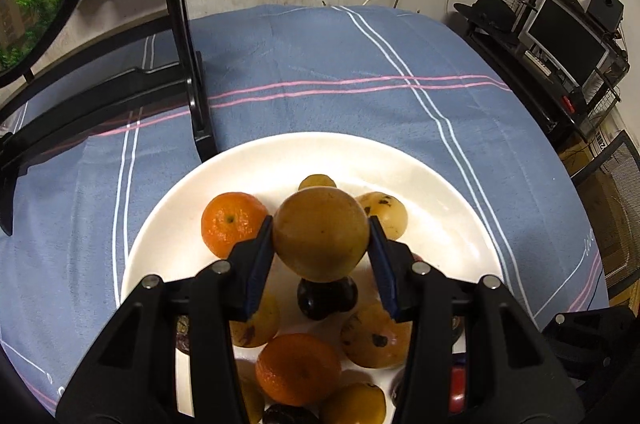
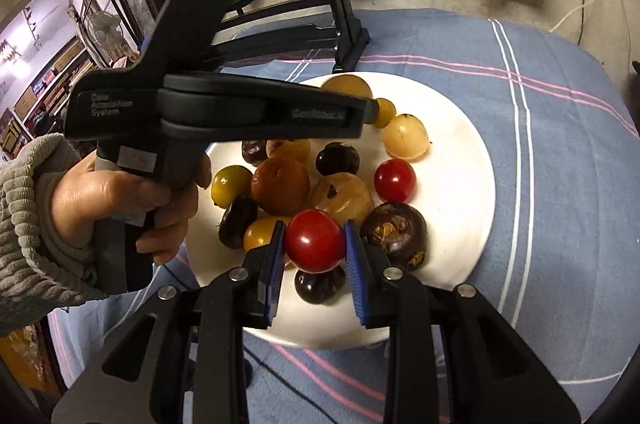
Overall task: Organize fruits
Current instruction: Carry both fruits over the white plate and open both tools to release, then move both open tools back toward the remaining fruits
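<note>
A white plate on the blue striped cloth holds several fruits: oranges, yellow-brown fruits, dark plums. My left gripper is shut on a round yellow-brown fruit and holds it above the plate. An orange lies just left of it. In the right wrist view the same plate shows. My right gripper is shut on a red tomato above the plate's near side. A second red tomato and a dark brown fruit lie to its right.
A black stand rises from the cloth behind the plate, also in the right wrist view. The left gripper's body and the hand holding it hang over the plate's left side. A desk with a monitor is at the right.
</note>
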Tool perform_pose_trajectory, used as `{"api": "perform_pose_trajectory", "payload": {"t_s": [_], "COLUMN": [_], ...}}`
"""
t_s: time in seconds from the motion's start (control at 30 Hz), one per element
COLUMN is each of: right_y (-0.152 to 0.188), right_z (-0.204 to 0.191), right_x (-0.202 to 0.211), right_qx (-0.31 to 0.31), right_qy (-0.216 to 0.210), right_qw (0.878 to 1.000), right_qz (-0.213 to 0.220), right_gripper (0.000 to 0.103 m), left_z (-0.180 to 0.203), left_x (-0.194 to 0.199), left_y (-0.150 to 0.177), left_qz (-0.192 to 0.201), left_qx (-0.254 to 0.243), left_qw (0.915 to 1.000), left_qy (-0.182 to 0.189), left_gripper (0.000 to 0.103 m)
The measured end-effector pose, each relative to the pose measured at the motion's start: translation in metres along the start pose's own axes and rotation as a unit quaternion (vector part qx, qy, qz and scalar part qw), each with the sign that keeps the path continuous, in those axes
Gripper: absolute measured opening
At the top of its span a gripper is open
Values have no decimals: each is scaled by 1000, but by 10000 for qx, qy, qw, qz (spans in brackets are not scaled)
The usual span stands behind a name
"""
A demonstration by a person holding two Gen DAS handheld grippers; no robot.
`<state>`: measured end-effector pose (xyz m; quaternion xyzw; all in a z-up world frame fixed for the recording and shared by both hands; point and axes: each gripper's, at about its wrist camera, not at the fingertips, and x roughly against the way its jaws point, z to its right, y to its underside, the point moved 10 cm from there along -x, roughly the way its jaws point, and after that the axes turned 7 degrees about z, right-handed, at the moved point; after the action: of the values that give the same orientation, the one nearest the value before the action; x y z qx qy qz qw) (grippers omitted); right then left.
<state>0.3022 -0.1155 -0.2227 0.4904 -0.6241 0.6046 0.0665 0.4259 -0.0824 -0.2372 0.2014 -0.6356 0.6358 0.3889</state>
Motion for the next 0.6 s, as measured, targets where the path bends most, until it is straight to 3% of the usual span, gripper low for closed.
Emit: {"api": "perform_pose_trajectory", "payload": {"t_s": [0.07,0.1,0.13,0.23,0.3,0.6], "right_y": [1,2,2,1,-2,4], "right_z": [-2,-2,-3,-3,-6,-23], "right_x": [-2,-3,-3,6,14,59], "right_qx": [63,81,92,124,167,109], "right_qy": [31,59,83,197,191,311], "right_qw": [10000,9999,9999,9997,9995,9990], "right_qz": [-29,-71,-86,36,180,303], "right_gripper": [30,31,32,65,65,65], "left_z": [1,0,0,0,0,-1], "left_x": [-2,-2,0,10,18,89], "left_y": [2,1,0,-2,-3,3], "left_qz": [-29,-13,47,103,124,420], "left_qx": [1,-1,-20,-79,-57,57], "left_qw": [10000,10000,9999,9996,9995,9967], "left_qy": [-36,-68,-127,-259,-300,-695], "left_gripper": [51,61,65,71,78,87]}}
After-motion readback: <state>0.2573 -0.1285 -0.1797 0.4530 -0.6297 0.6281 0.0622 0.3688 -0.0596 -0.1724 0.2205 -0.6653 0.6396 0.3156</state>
